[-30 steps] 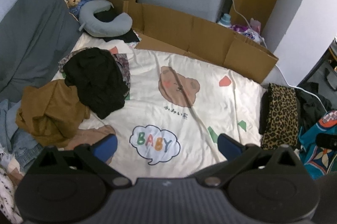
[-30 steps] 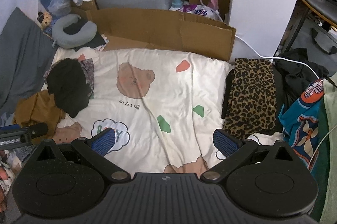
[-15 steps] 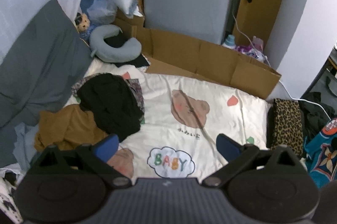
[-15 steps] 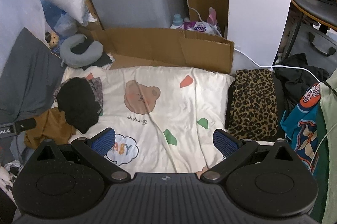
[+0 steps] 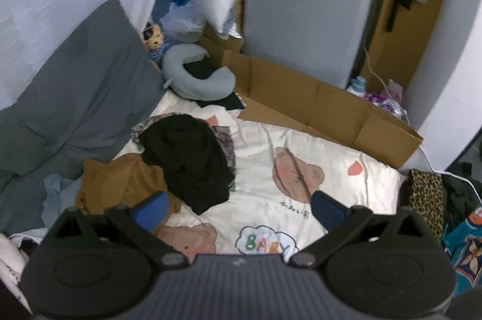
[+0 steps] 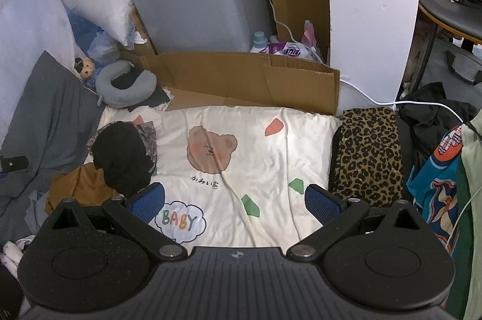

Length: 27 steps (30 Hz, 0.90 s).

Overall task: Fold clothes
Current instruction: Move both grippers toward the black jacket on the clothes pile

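Both tools were held high above the bed with nothing in them. The left hand-held gripper (image 5: pixel 238 207) had its blue-padded fingers spread wide and empty, and the right hand-held gripper (image 6: pixel 235 199) was the same, wide apart and holding no cloth.

Directly below and ahead of both lay the cream cotton bed cover with a brown bear and a "BABY" cloud printed on it (image 6: pixel 241 145). It was spread out with some creases, and its middle carried no garment.

To the left of the left hand-held gripper, close to its left finger, sat the crumpled mustard-brown garment (image 5: pixel 120 184). The crumpled black garment (image 5: pixel 186 160) lay partly over it, a little farther on, and a patterned greyish cloth (image 5: pixel 224 141) showed under the black one. These were in a loose heap, not folded, so I judged they were the work that was left.

To the right of the right hand-held gripper, just beside the edge of the cover, lay the leopard-print cloth in a flat long rectangle (image 6: pixel 369 151). It looked already folded, though I cannot be sure.

Farther away stood the low brown cardboard wall (image 6: pixel 241 79), with the grey U-shaped neck pillow (image 6: pixel 126 91) at its left end.

By my judgement the task was at an early or middle point: perhaps one piece done, at least two or three waiting, and no garment picked up.
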Motion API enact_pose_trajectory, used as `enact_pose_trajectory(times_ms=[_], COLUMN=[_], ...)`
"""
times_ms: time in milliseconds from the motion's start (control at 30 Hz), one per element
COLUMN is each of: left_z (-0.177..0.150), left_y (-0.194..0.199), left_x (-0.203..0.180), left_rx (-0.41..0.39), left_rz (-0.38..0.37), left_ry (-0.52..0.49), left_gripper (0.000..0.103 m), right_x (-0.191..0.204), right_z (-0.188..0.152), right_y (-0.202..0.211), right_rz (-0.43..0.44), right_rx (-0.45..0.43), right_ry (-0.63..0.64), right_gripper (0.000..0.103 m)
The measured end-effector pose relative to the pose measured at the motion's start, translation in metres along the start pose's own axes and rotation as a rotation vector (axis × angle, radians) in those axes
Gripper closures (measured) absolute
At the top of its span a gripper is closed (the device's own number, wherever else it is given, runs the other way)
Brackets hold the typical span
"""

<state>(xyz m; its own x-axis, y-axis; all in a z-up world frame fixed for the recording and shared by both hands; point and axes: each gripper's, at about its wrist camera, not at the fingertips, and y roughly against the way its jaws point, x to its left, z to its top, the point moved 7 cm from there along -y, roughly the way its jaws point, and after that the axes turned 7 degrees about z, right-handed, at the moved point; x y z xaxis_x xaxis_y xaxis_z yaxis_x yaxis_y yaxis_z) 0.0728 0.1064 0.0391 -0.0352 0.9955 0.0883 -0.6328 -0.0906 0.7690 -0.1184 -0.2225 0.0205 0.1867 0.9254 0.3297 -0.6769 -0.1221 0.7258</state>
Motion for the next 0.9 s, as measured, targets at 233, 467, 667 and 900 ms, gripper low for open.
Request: enact_pose_trajectory(times_ms=[233, 467, 667, 900], left_z=[0.01, 0.018, 0.029, 0.035], left_y=[-0.01, -0.039, -0.062, -0.091], left_x=[0.027, 0.038, 0.041, 0.041], left_rx=[0.003, 0.041, 0.051, 0.062], left_rz=[0.018, -0.001, -0.023, -0.039], left_ry=[0.026, 0.015, 0.003, -0.024], left_gripper=[0.001, 0.001, 0.002, 0.002], right_x=[-0.007, -0.015, -0.019, -0.019], right_z=[0.009, 0.019, 0.03, 0.044], right_y=[-0.012, -0.033, -0.051, -0.071], right_rz=[0.012, -0.015, -0.031, -0.062], right_rx=[0.021, 0.019, 0.015, 0.003], right_ry=[-0.026, -0.04, -0.054, -0.066], right_gripper=[0.001, 0.001, 0.001, 0.001])
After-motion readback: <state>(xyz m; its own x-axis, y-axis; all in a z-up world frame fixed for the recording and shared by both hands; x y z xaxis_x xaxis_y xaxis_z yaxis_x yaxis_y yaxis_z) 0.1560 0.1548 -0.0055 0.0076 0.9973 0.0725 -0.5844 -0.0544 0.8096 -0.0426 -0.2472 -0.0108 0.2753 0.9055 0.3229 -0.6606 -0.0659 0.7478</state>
